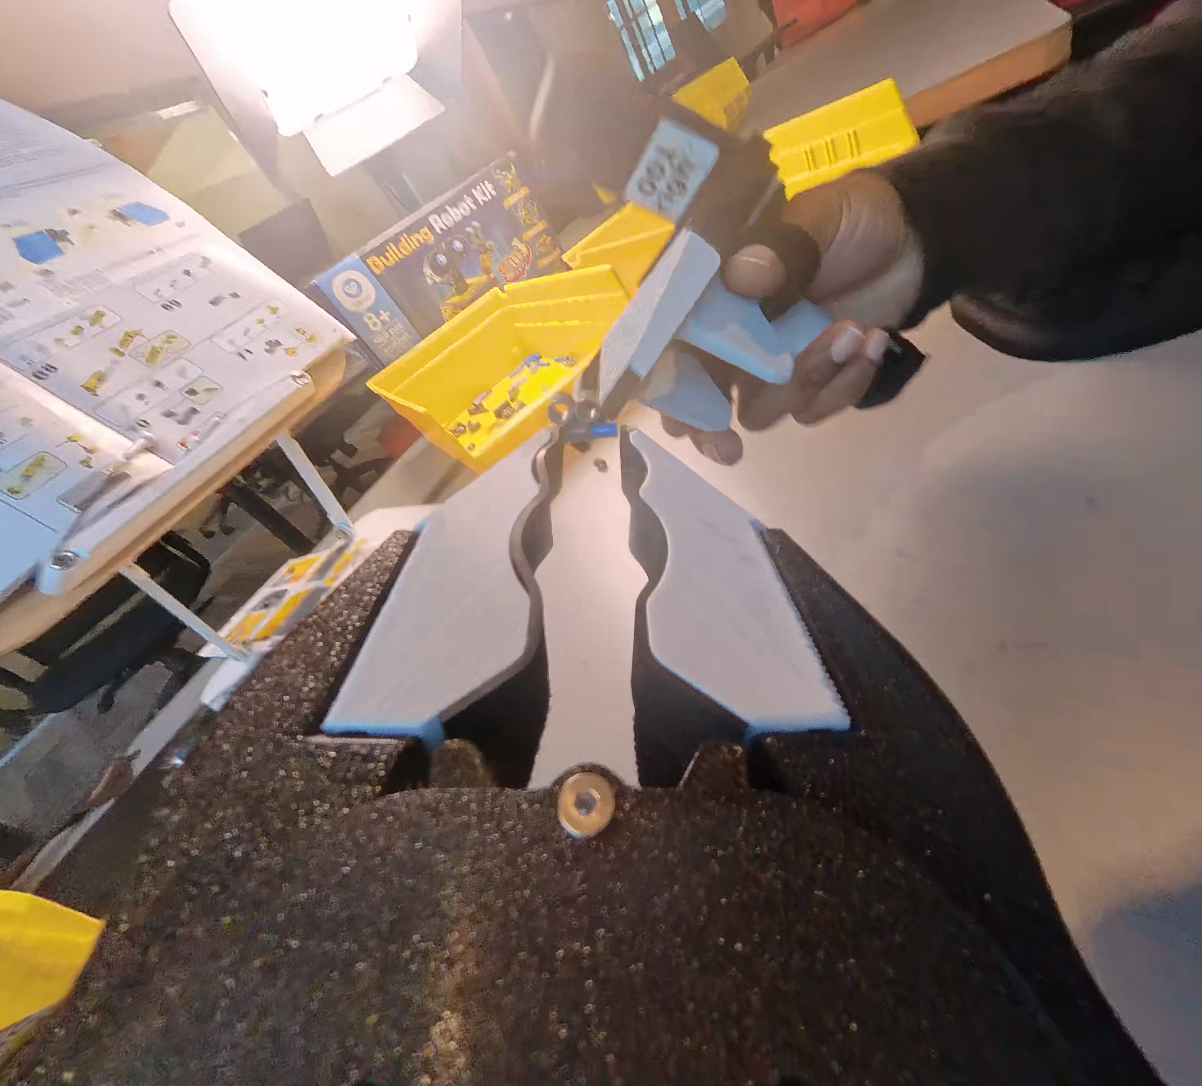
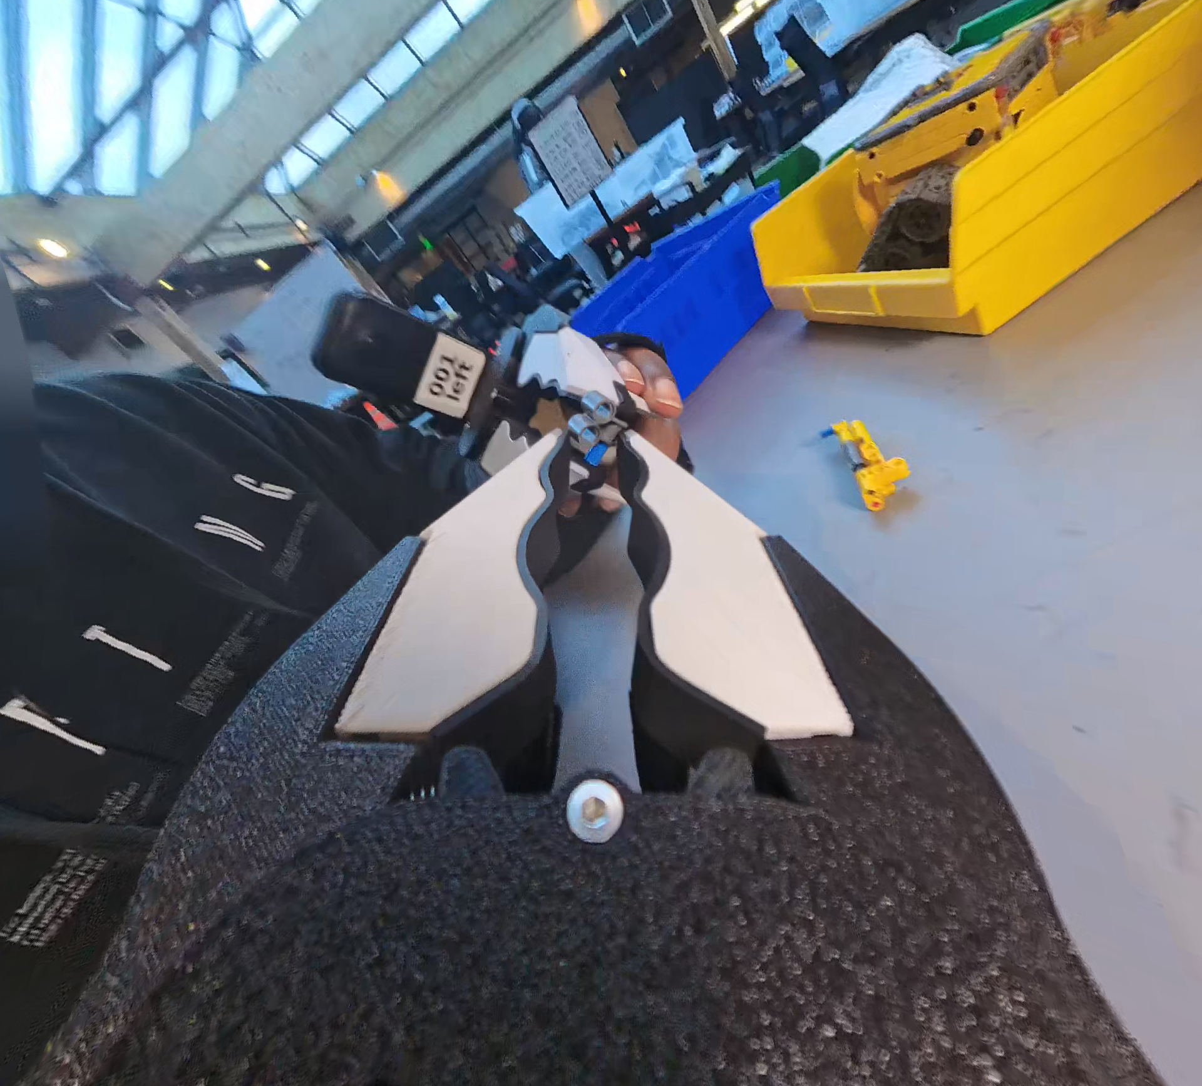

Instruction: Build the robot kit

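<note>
Meeting nose to nose above the pale grey tabletop point(image 2: 975, 534), the two hand-held grippers share one small piece: a grey plastic connector with round sockets and a blue pin point(image 2: 593, 429). The right gripper point(image 2: 588, 449) has its white fingers narrowed onto the connector's lower end, where the blue pin shows between the tips. The left gripper point(image 1: 588, 440) reaches the same connector point(image 1: 575, 417) from the other side; its fingers stand a little apart in its own view, and whether they actually clamp the piece cannot be told. Each gripper is carried by a dark-sleeved hand point(image 1: 839, 306). Behind the left gripper, an open yellow plastic bin of small parts point(image 1: 494, 365) sits beside a printed kit box point(image 1: 455, 254) and a propped instruction booklet point(image 1: 130, 326). Well apart on the table lies a small yellow brick assembly point(image 2: 868, 466), near a large yellow bin point(image 2: 988, 248) and a blue bin point(image 2: 689, 293).
</note>
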`<action>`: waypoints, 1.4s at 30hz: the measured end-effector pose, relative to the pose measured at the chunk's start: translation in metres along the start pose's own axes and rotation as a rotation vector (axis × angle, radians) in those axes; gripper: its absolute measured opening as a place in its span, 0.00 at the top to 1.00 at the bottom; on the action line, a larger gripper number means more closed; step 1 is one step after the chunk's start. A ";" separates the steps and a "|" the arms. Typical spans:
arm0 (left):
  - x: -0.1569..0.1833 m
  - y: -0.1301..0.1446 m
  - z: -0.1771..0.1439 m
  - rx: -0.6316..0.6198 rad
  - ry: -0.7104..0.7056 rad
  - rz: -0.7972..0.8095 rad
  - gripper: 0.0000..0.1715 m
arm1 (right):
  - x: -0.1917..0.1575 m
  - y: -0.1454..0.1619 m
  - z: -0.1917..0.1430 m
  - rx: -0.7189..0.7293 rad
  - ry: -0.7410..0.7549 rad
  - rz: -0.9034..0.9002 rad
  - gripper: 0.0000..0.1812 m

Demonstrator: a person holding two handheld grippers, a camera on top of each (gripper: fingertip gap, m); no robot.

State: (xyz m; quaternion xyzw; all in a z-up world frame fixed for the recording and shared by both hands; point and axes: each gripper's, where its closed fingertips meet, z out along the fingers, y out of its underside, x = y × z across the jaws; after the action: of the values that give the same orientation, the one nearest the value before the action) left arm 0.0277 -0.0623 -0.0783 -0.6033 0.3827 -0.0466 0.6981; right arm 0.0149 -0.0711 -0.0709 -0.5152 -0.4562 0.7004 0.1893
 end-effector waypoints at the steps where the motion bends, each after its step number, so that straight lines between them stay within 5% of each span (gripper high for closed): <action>1: 0.003 0.008 0.000 -0.035 0.039 -0.013 0.88 | 0.006 0.004 -0.002 -0.048 0.052 -0.054 0.92; 7: 0.014 0.079 -0.016 -0.402 0.281 -0.241 0.82 | 0.073 0.069 -0.041 -0.678 0.517 -0.517 0.92; 12: 0.032 0.110 -0.029 -0.572 0.407 -0.340 0.81 | 0.081 0.109 -0.039 -0.894 0.538 -0.540 0.92; 31: 0.050 0.127 -0.031 -0.642 0.470 -0.378 0.82 | 0.081 0.114 -0.036 -0.875 0.487 -0.455 0.90; 42: 0.049 0.128 -0.029 -0.647 0.455 -0.360 0.93 | 0.066 0.118 -0.037 -0.855 0.401 -0.389 0.90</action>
State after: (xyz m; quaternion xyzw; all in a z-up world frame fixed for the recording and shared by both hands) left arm -0.0051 -0.0775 -0.2134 -0.8224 0.4105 -0.1770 0.3519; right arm 0.0457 -0.0667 -0.2071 -0.5763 -0.7442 0.2905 0.1721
